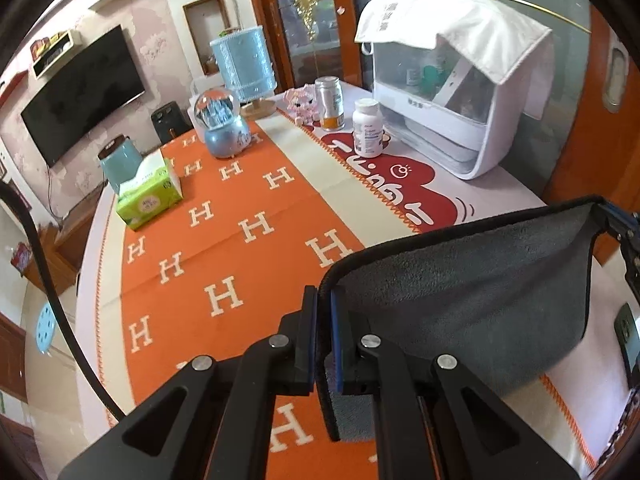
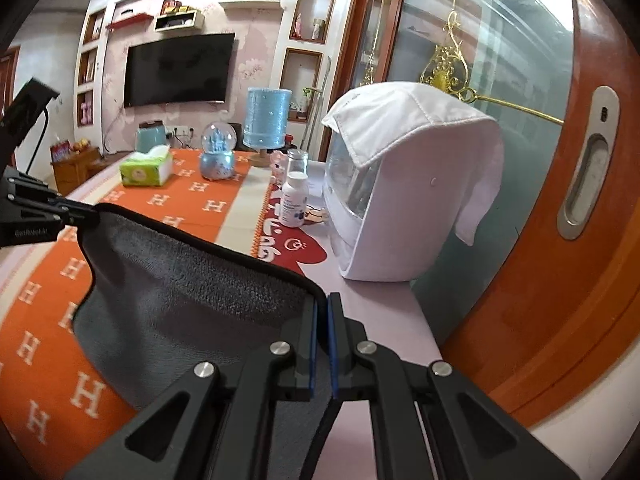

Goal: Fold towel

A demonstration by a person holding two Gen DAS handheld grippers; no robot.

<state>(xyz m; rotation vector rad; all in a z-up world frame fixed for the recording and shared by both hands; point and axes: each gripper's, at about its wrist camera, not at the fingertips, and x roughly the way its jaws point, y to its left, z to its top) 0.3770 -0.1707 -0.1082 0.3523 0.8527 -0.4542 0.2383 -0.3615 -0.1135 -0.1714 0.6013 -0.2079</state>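
Towel (image 1: 472, 288) up off the table, grey and slack, strung between my two grippers across the lower right of the left wrist view. My left gripper (image 1: 324, 340) has its jaws pinched narrow on one top corner, the right gripper (image 2: 322, 344) clamps the other corner the same way at lower centre of its own view, so both hold cloth. The black-bound top hem sags in the middle, and that's my worry: if I bring the hands together unevenly the fold lands crooked (the lower half is hidden behind the fingers, so I can't tell how it hangs). Only a thin edge sits between each pair of pads; a tug could slip a corner free. Further up, the pill bottle (image 1: 367, 128) and snow globe (image 1: 222, 124) stand on the orange cloth (image 1: 224, 240), so a swing forward might clip them
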